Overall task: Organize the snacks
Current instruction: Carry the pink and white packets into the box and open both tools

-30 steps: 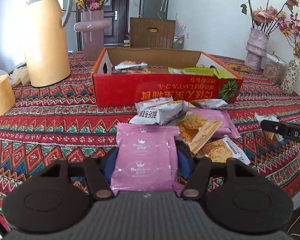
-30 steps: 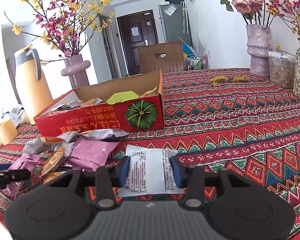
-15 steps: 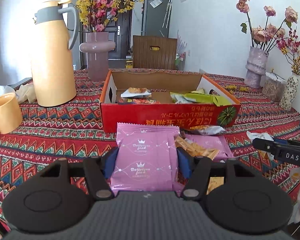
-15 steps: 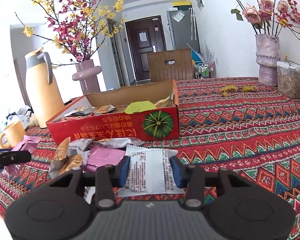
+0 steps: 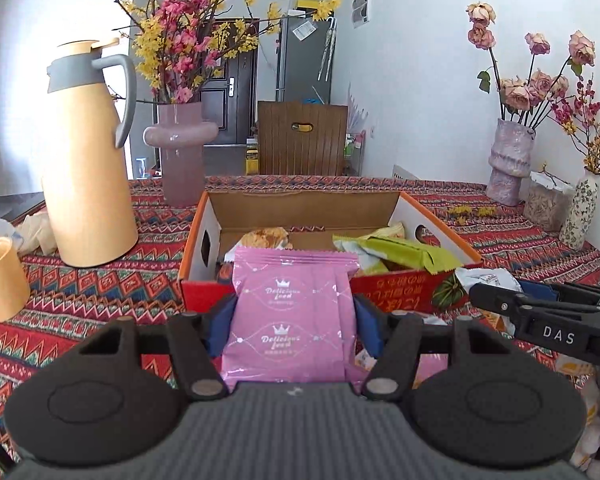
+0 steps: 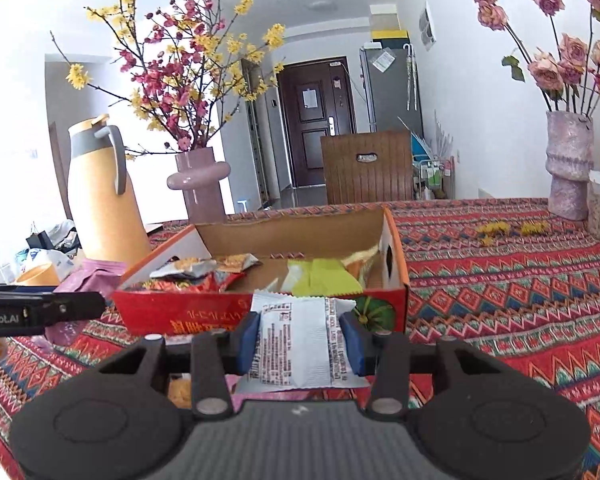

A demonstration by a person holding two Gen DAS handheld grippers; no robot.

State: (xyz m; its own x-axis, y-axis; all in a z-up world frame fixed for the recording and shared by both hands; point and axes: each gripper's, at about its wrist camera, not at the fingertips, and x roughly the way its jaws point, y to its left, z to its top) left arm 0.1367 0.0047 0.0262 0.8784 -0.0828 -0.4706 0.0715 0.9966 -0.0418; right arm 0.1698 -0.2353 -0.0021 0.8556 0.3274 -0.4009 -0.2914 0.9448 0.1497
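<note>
My left gripper (image 5: 294,320) is shut on a pink snack packet (image 5: 290,316), held up in front of the red cardboard box (image 5: 400,292). My right gripper (image 6: 300,340) is shut on a white snack packet (image 6: 300,344), lifted before the same red box (image 6: 188,312). The box holds a green packet (image 5: 404,252) and several other wrappers (image 6: 204,268). In the left wrist view the right gripper's finger (image 5: 540,316) reaches in from the right with the white packet (image 5: 480,278). In the right wrist view the left gripper's finger (image 6: 40,312) enters from the left with the pink packet (image 6: 92,280).
A yellow thermos jug (image 5: 88,160), a pink vase (image 5: 180,152) and a yellow cup (image 5: 0,276) stand left of the box. More vases (image 5: 508,160) and a jar (image 5: 548,208) stand at the right. Loose snacks (image 5: 572,368) lie on the patterned tablecloth (image 6: 500,300) near me.
Both grippers have risen off the table with their packets and moved closer to the red box. The snack pile has dropped out of sight below them.
</note>
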